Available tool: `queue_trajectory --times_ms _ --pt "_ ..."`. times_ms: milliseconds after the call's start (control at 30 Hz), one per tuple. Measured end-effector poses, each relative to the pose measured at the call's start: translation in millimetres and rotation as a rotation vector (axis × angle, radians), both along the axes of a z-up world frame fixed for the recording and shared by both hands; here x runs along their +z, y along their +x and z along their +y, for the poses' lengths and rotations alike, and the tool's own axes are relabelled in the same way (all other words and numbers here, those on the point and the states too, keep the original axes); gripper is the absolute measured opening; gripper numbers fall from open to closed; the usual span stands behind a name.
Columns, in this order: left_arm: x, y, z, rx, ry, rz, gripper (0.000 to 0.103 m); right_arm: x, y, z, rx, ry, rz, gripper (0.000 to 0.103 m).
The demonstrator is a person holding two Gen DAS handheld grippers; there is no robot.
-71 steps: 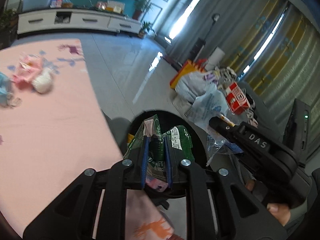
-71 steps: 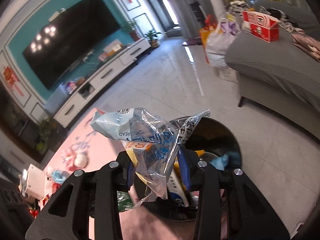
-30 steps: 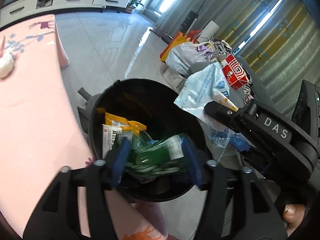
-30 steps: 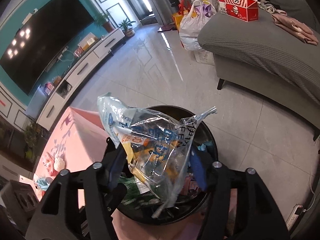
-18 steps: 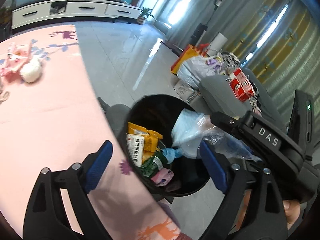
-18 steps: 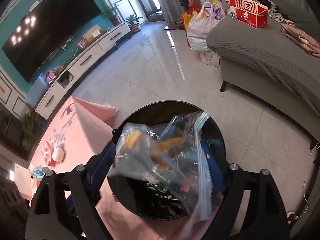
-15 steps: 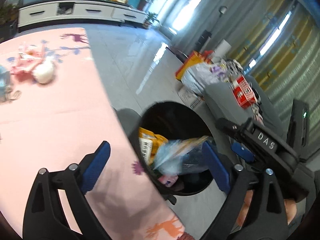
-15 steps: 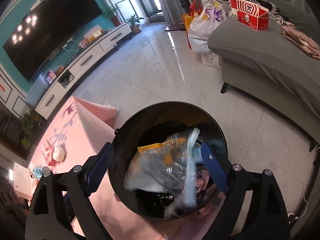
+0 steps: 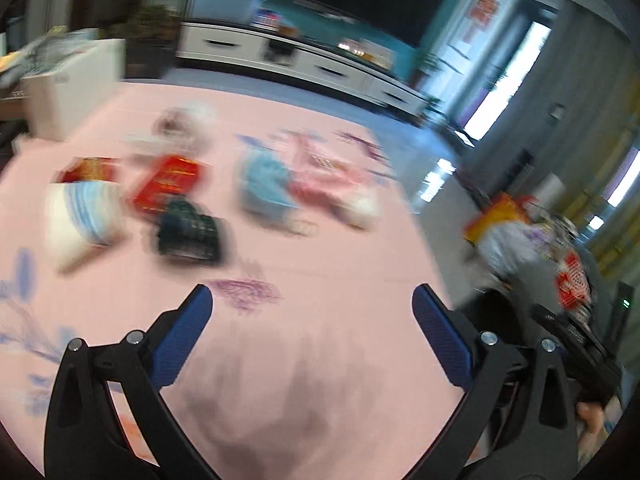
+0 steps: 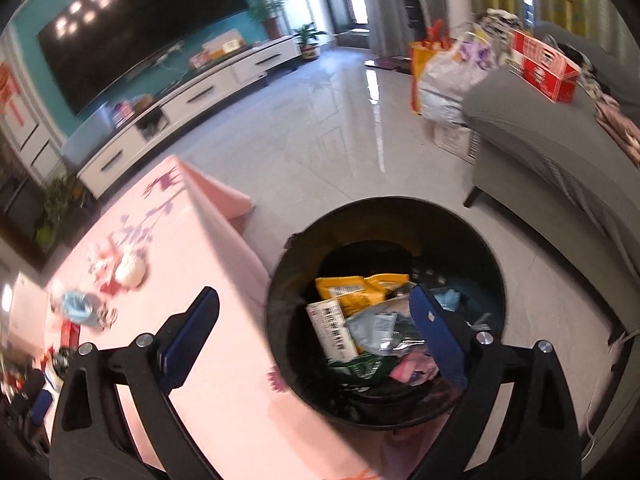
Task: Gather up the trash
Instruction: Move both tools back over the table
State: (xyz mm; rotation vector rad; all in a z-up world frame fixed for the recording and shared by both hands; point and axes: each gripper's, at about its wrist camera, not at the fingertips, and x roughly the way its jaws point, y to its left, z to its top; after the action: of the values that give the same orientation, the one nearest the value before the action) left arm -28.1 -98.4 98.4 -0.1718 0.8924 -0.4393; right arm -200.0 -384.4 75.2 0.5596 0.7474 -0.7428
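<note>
Left gripper (image 9: 312,336) was spread wide, empty, jaws just opened; dark wrapper (image 9: 188,232) was seen at 11 o'clock, nearest it.

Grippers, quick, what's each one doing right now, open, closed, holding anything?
Left gripper: open, nothing between its jaws, which have just been opening, over the pink tablecloth.
Right gripper: open, empty, jaws just opened, above the black trash bin.

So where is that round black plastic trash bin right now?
In the right wrist view the round black plastic trash bin stands on the pale tiled floor, right of the pink tablecloth's edge and left of the grey sofa.
</note>
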Motion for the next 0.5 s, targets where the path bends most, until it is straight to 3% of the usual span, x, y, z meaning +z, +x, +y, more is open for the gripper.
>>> queue_trajectory --times_ms 133,333,500 --pt "2 20 68 0.122 0.037 -0.023 0.1 -4 22 20 0.082 -0.014 0.027 0.094" --pt "-21 55 146 0.298 -0.029 0.022 0.1 -15 56 56 0.185 -0.033 0.076 0.094" --pt "-30 73 165 0.306 -0.091 0.065 0.1 -18 75 85 0.262 -0.087 0.092 0.094"
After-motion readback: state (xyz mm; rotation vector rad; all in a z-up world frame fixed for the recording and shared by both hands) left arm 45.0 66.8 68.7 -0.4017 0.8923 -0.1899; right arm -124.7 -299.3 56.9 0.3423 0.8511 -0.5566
